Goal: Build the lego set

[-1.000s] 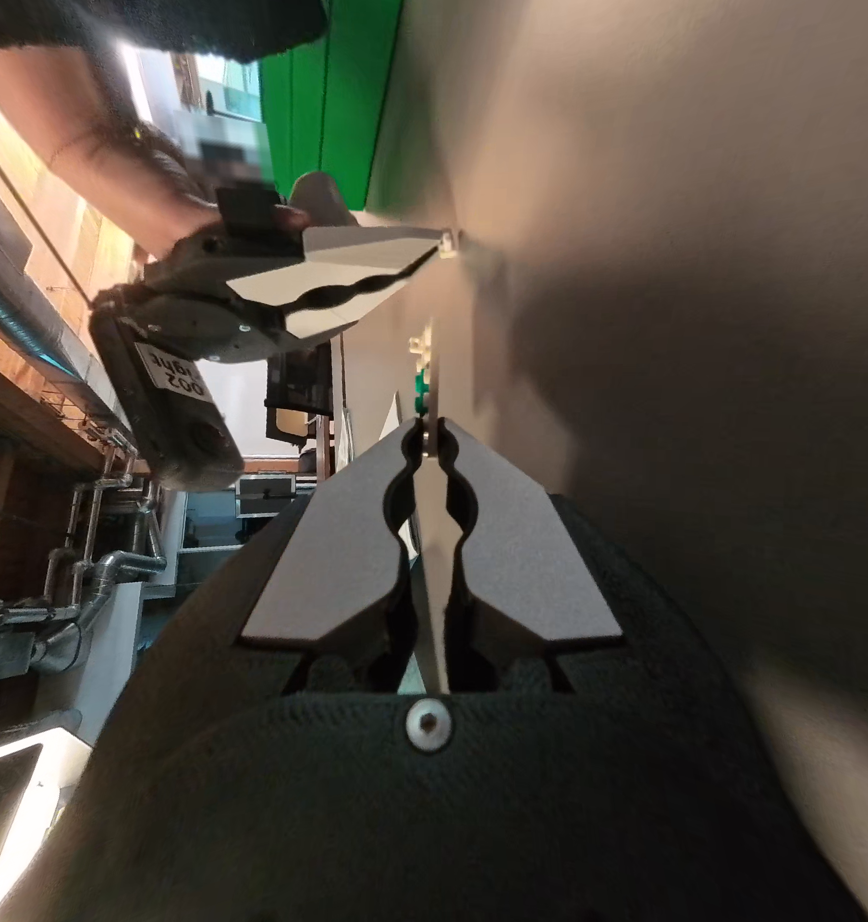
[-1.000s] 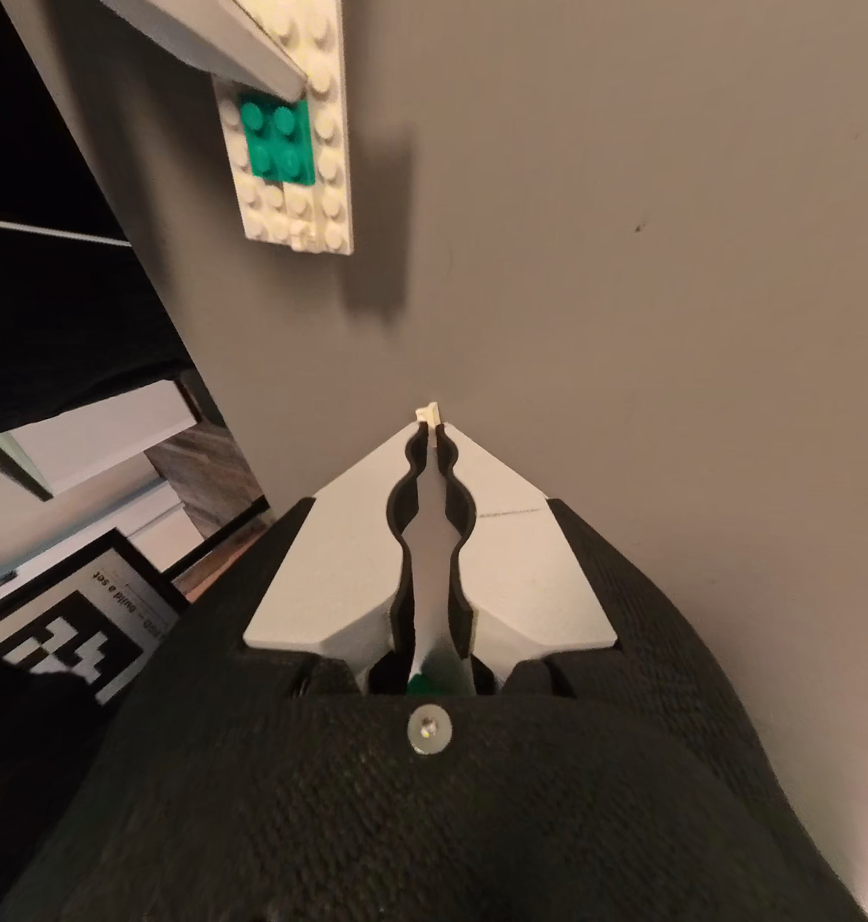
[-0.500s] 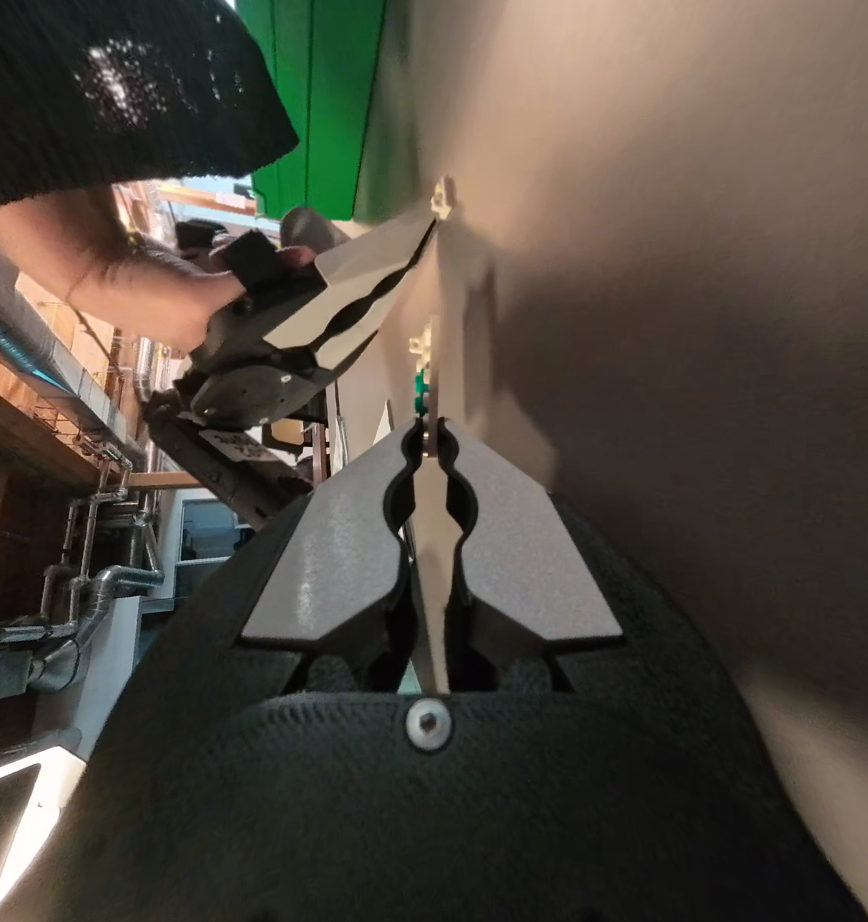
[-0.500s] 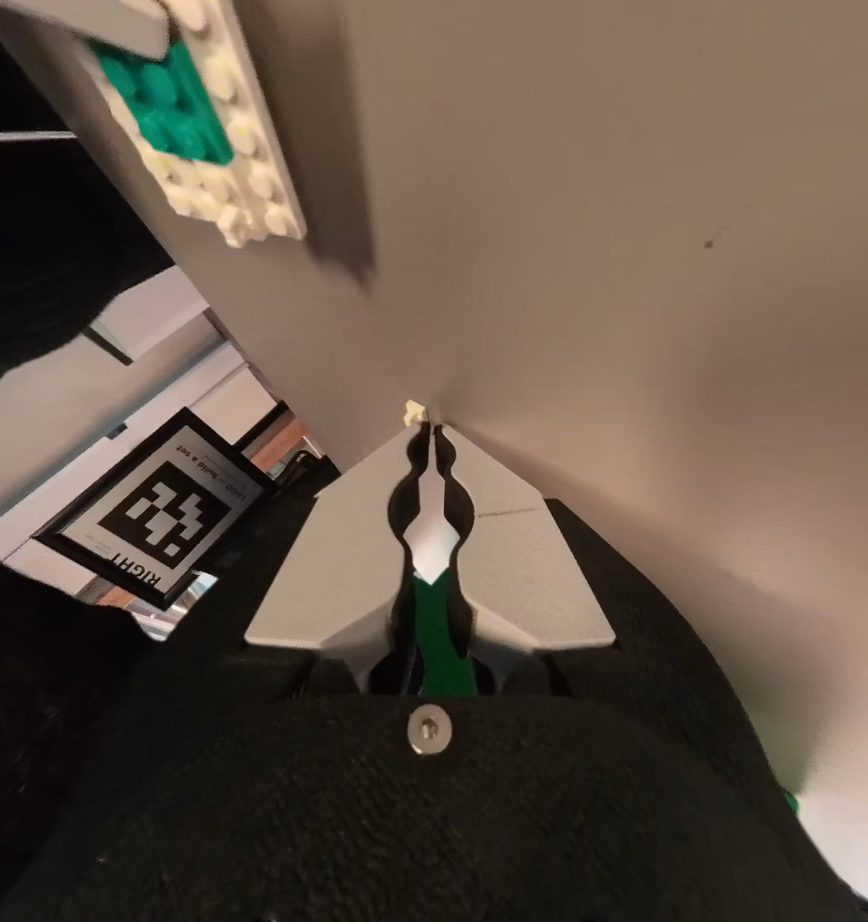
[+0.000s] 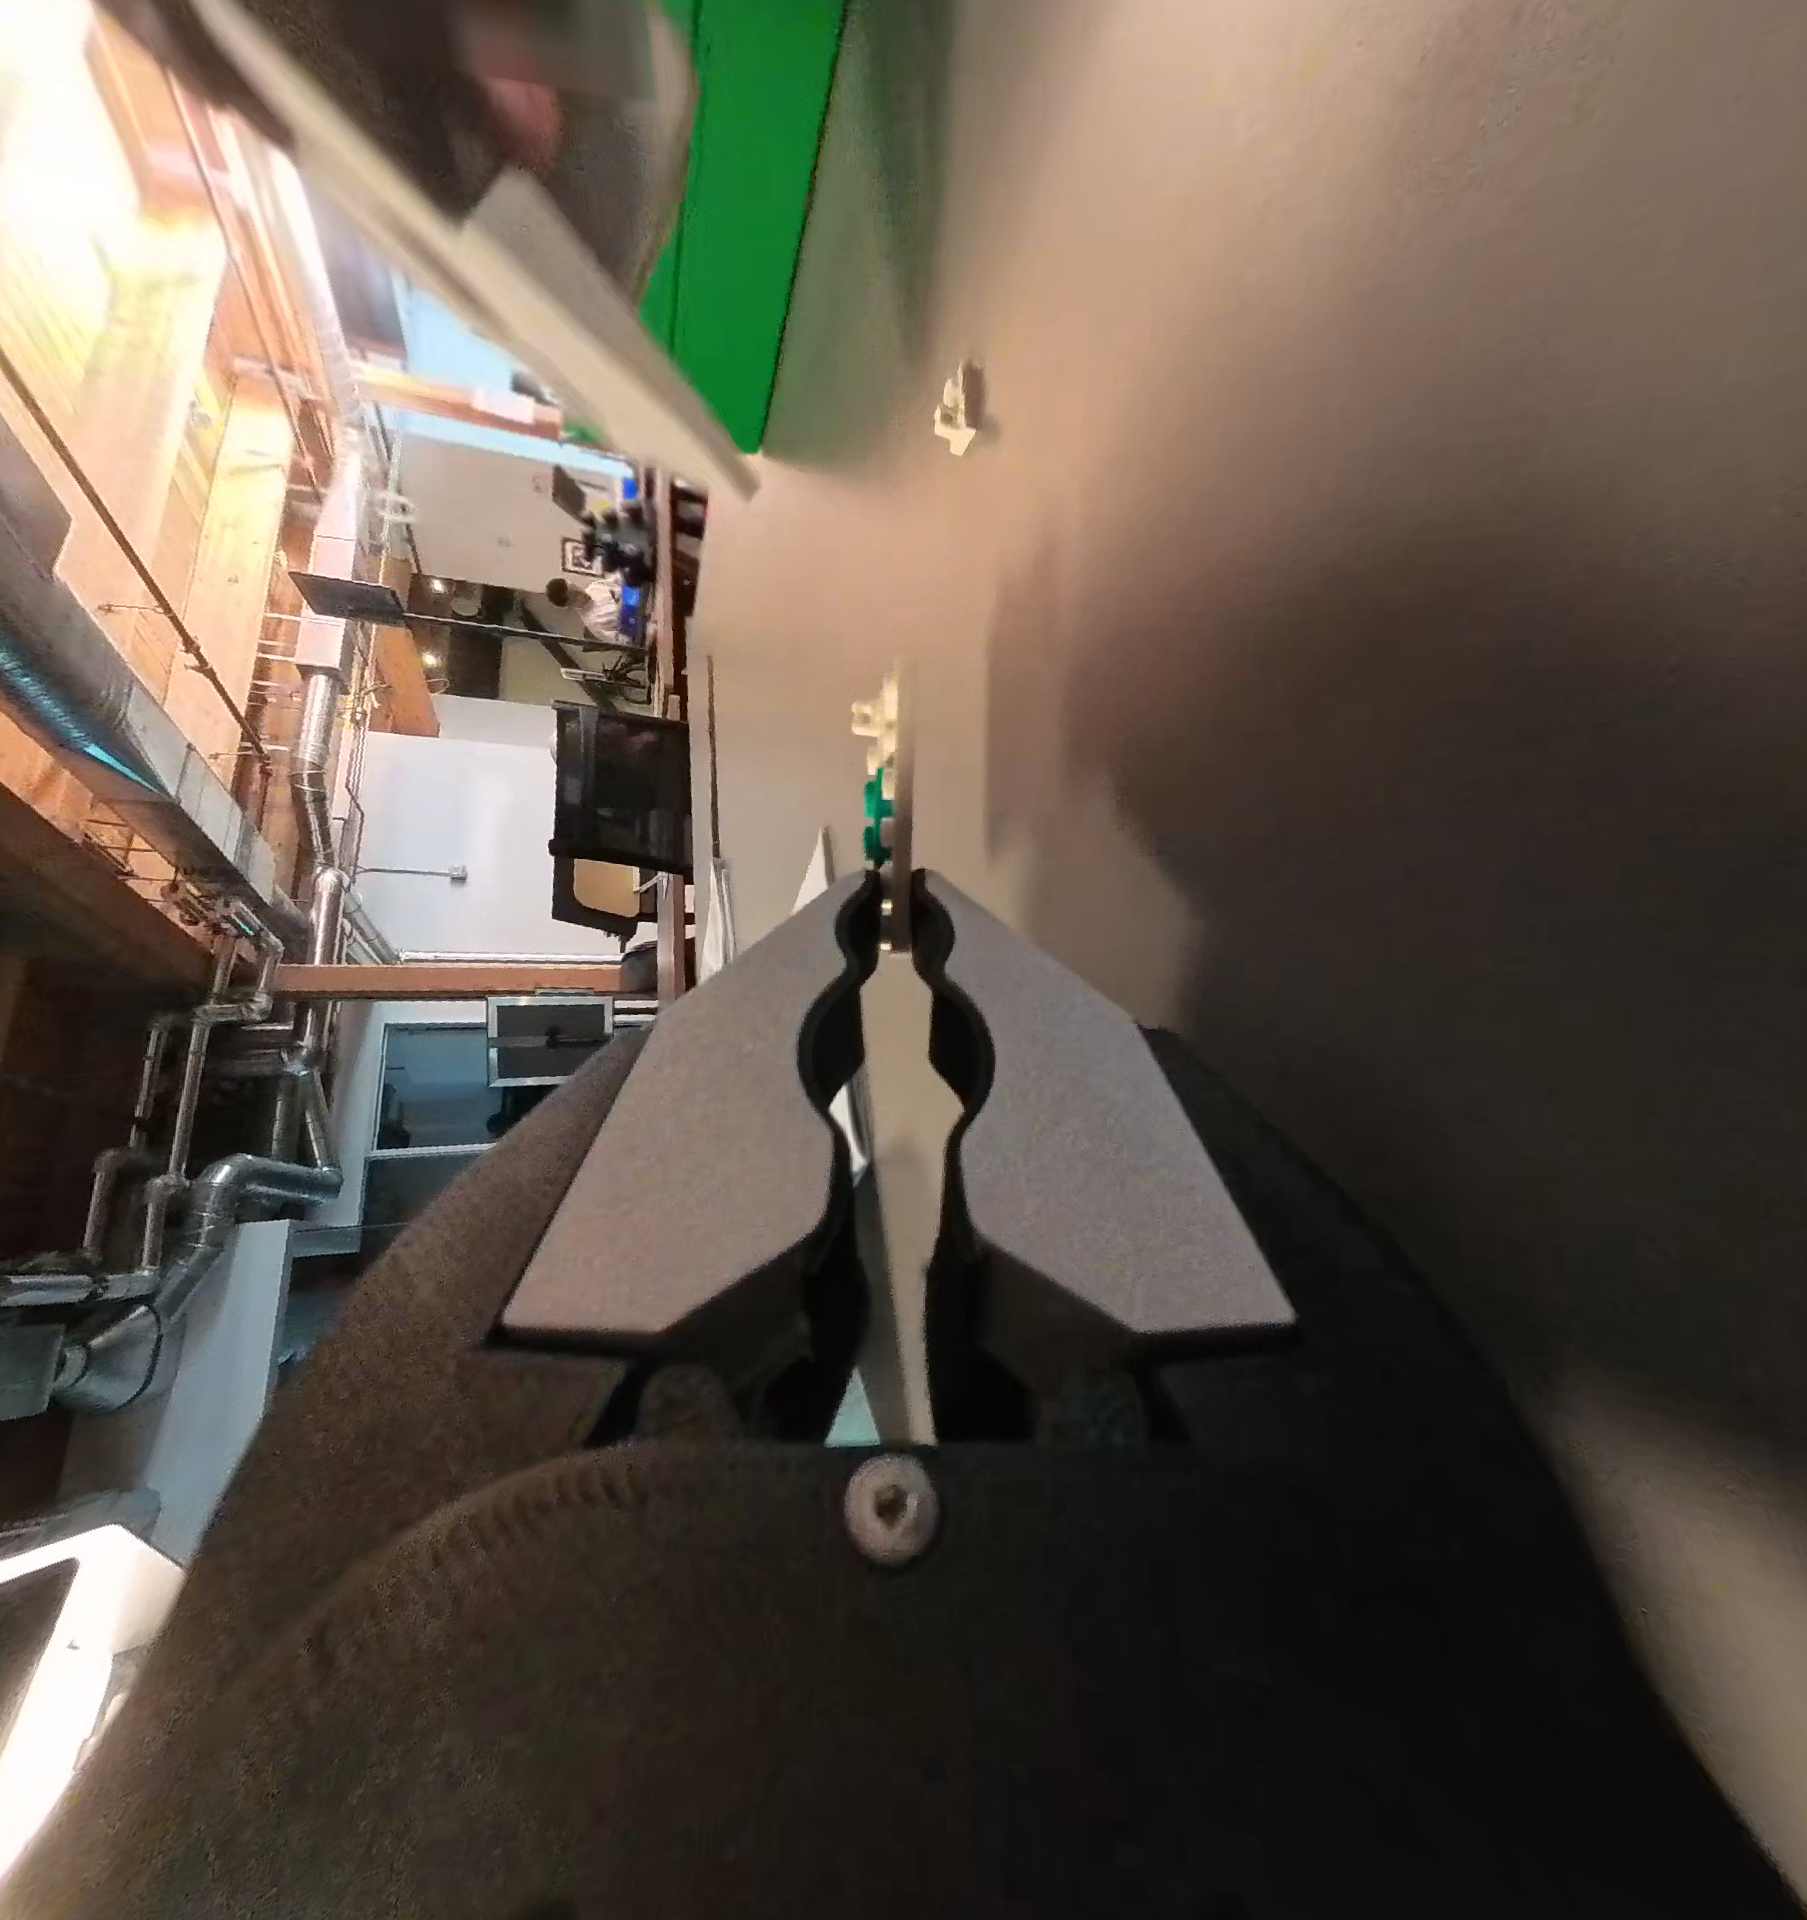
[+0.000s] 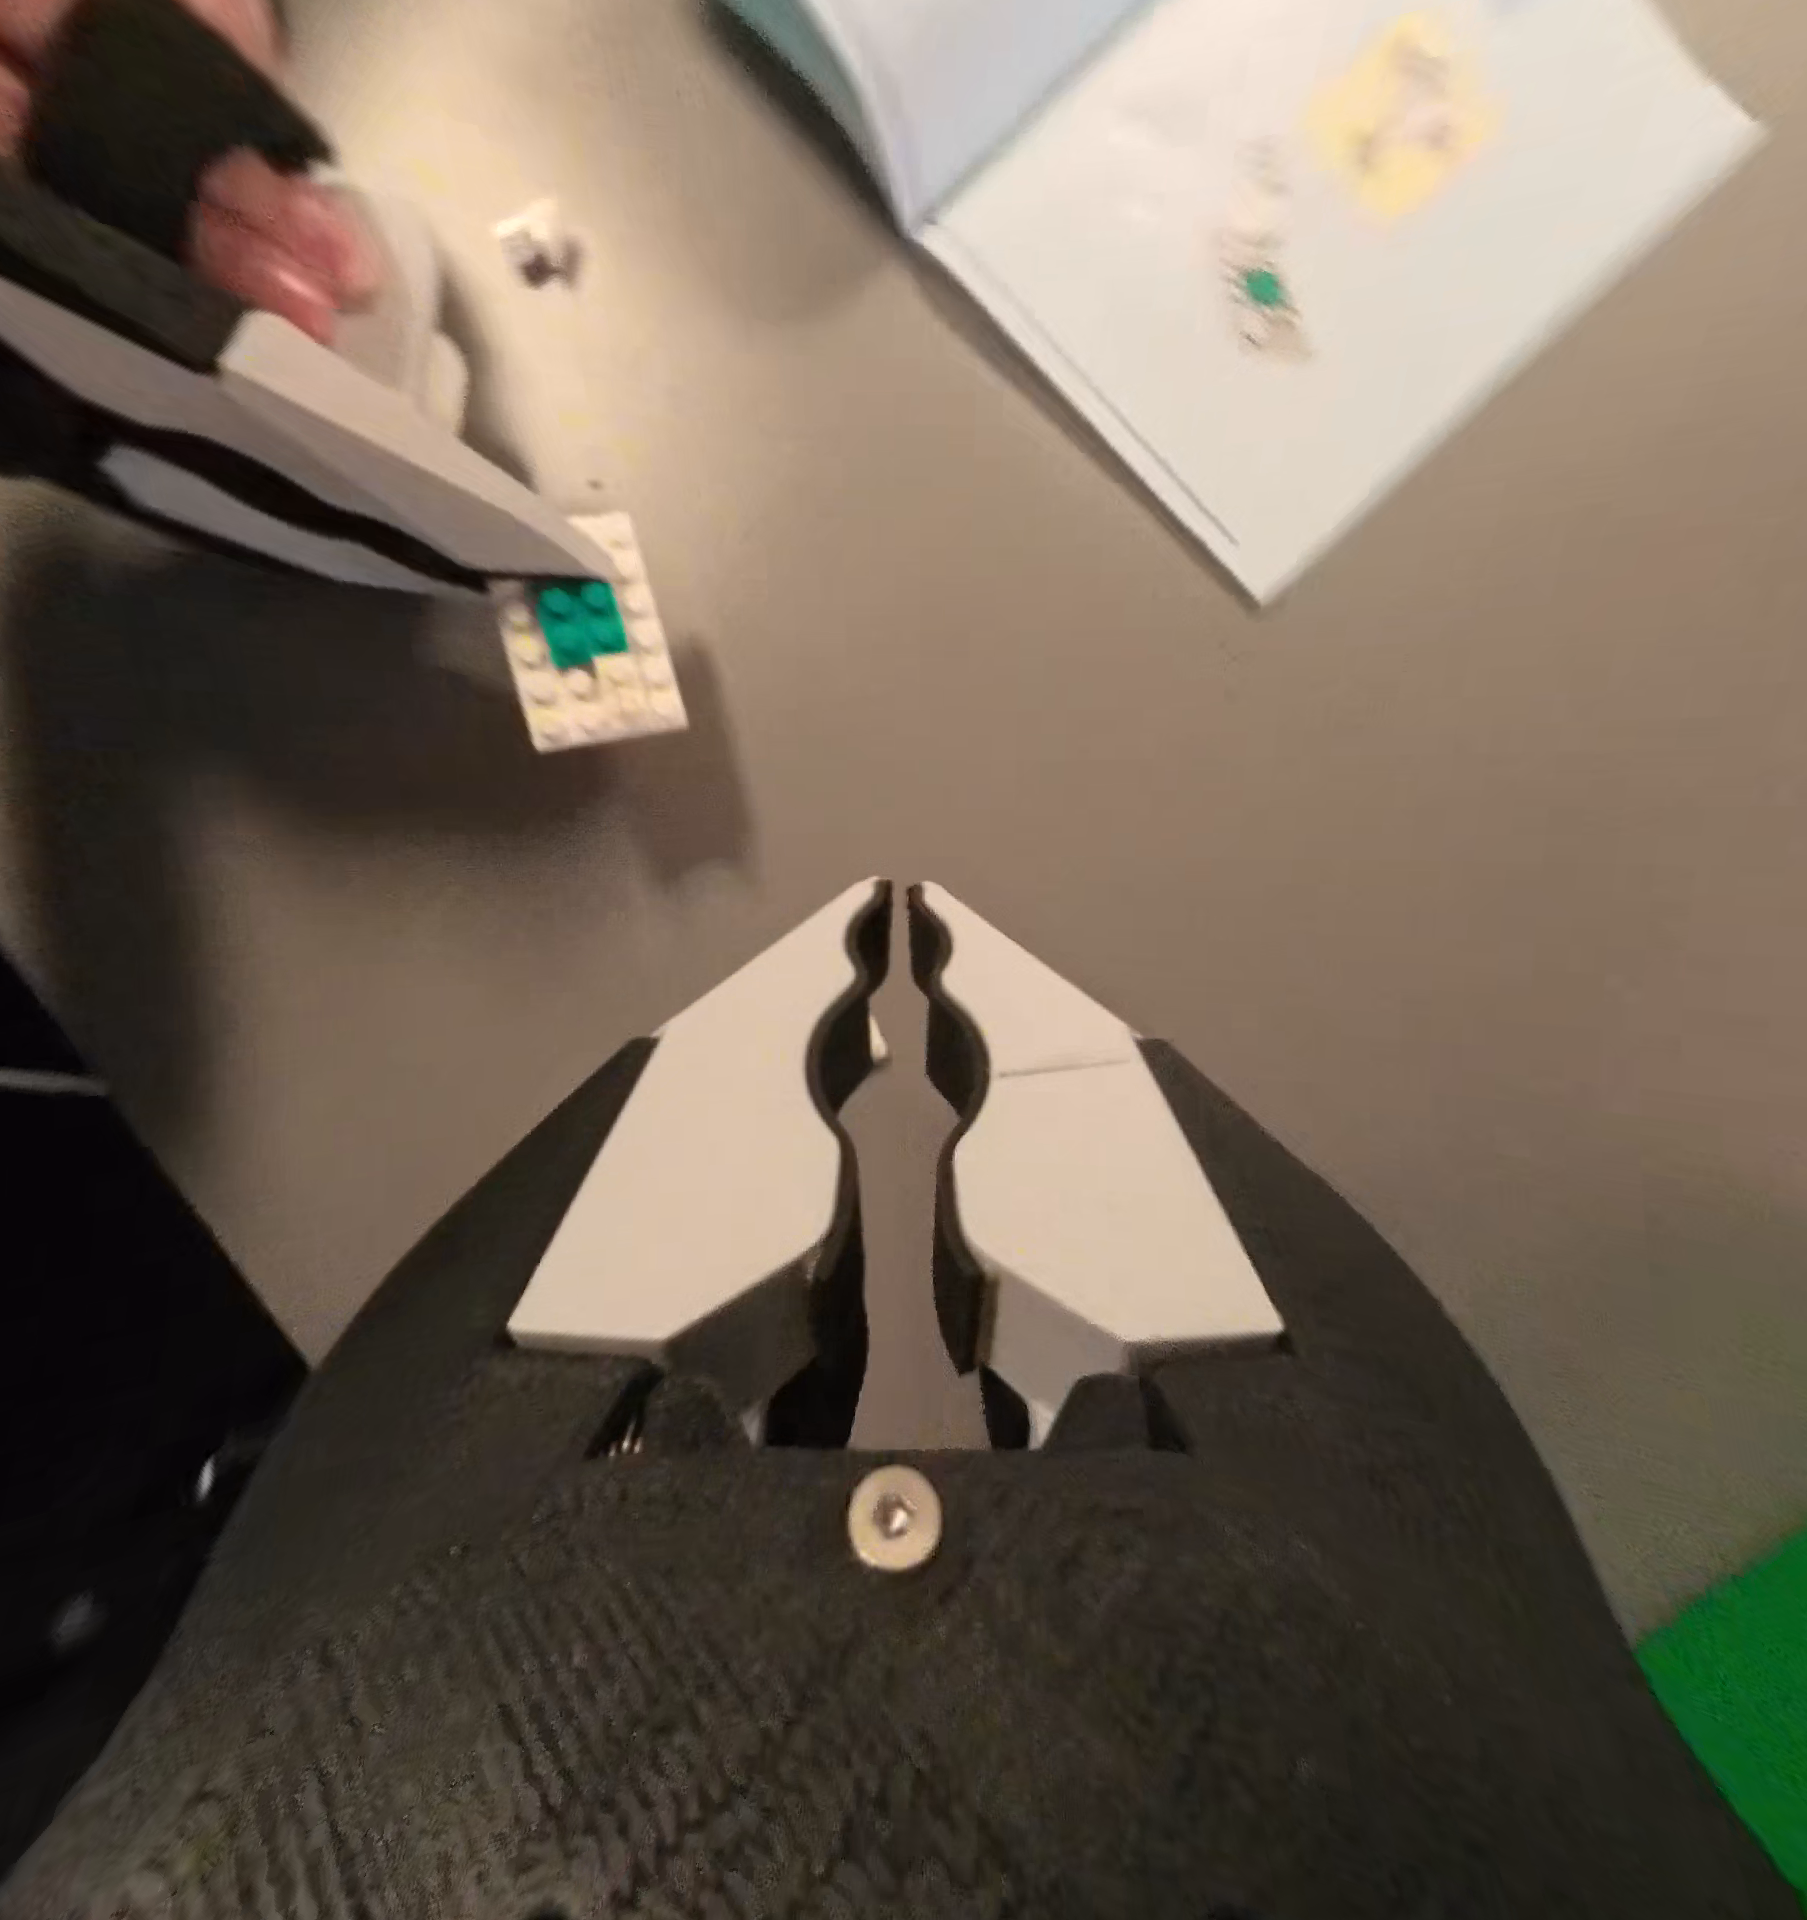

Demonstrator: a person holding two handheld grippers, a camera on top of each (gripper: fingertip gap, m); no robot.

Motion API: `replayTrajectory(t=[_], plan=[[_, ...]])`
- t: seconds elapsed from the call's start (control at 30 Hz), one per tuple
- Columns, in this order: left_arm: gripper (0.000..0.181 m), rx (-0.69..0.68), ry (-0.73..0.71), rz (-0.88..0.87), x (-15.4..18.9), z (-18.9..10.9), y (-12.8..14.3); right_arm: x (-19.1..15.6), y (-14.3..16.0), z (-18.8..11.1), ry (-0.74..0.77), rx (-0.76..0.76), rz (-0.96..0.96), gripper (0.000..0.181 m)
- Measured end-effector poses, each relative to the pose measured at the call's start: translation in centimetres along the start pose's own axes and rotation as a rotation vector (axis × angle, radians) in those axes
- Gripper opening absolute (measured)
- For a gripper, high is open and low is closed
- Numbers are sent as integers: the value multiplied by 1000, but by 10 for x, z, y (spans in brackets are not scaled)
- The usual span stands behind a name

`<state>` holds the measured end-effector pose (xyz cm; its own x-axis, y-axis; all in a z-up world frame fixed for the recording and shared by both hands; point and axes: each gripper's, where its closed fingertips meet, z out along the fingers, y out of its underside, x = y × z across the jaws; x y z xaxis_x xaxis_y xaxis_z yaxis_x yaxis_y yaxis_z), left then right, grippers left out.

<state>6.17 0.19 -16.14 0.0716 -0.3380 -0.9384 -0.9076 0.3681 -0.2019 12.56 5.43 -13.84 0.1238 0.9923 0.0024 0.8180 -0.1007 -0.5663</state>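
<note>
My left gripper (image 5: 897, 883) is shut on the edge of a white lego plate (image 5: 904, 769), seen edge-on, with a green brick (image 5: 878, 816) on it. The right wrist view shows that gripper (image 6: 525, 566) at upper left, holding the plate (image 6: 608, 696) and green brick (image 6: 579, 621) above the grey table. My right gripper (image 6: 899, 888) is shut and empty, well above the table. It is a blur at the top of the left wrist view (image 5: 566, 260). A small white piece (image 5: 959, 410) lies on the table beyond the plate.
An open instruction booklet (image 6: 1294, 260) lies at upper right. A green box (image 5: 764, 208) stands past the small piece and shows at lower right (image 6: 1751, 1714). Another small white piece (image 6: 535, 234) lies near the person's hand (image 6: 286, 249). A room lies beyond the table edge. My right fingertips sit around 9 cm from my left ones.
My right gripper held a small white piece at the table, left it lying there, and has lifted up and back, empty. My left gripper has kept hold of the plate.
</note>
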Motion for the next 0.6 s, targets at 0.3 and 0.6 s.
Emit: replayTrajectory(t=[0.3, 0.6], plan=[[4, -7, 3, -24, -1, 0, 3, -18, 53, 8, 148, 157, 226, 0], [4, -10, 6, -22, -1, -2, 4, 3, 44, 22, 237, 122, 142, 0]])
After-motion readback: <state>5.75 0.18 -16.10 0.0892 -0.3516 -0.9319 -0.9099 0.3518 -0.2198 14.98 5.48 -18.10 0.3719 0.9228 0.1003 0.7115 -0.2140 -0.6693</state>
